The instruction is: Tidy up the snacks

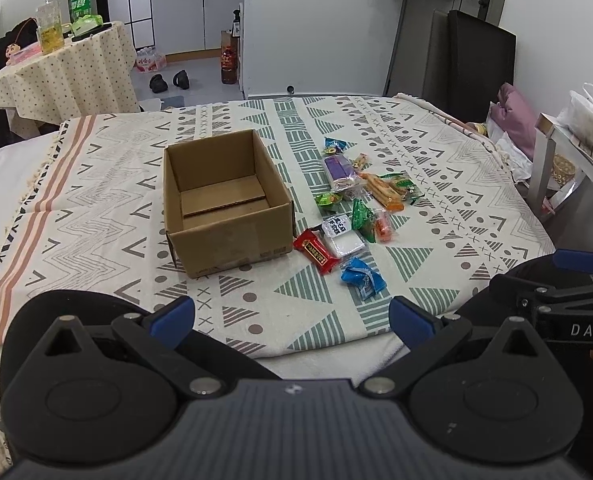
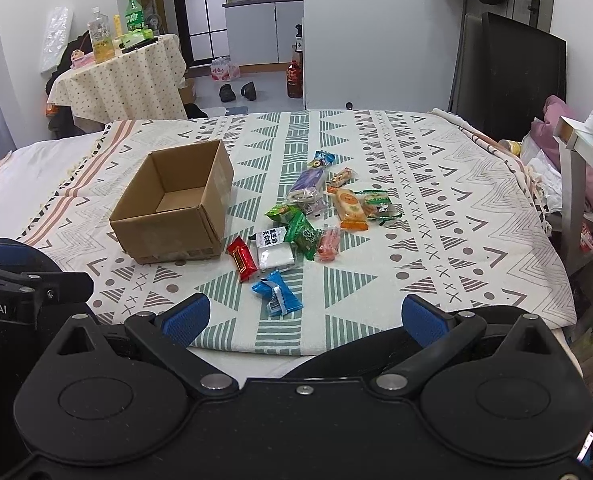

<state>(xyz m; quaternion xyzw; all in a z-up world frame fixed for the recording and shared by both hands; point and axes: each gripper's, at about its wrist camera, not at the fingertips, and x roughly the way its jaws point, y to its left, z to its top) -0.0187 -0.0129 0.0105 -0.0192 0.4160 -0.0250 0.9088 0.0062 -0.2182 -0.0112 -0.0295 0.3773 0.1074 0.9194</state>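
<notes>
Both grippers are held back at the near edge of the bed, well apart from the work. The left gripper (image 1: 292,318) is seen with its blue-padded fingers spread wide and nothing between them; the right gripper (image 2: 304,316) is likewise spread wide and empty. An open cardboard box (image 1: 224,204) stands on the patterned blanket (image 1: 416,160), and no snack is seen inside it. The snacks lie scattered just to its right — a red packet (image 1: 316,251) close beside the box's near corner, a white packet (image 1: 343,235) touching or overlapping it, a blue packet (image 1: 361,278) nearest the grippers, then green, orange and purple packets (image 1: 338,168) farther back. The task is judged not yet begun. Several hazards are noted. The wrappers are thin, glossy and lie flat, so a pinch from above may slip off, or blanket cloth may be gathered up with the packet. Where packets overlap, as in the middle cluster, a neighbour may be dragged or two lifted together. The box appears light and rests on soft bedding — a knock from either gripper during a drop could shift or tip it. The red packet's closeness to the box wall leaves little room for a finger on that side.
</notes>
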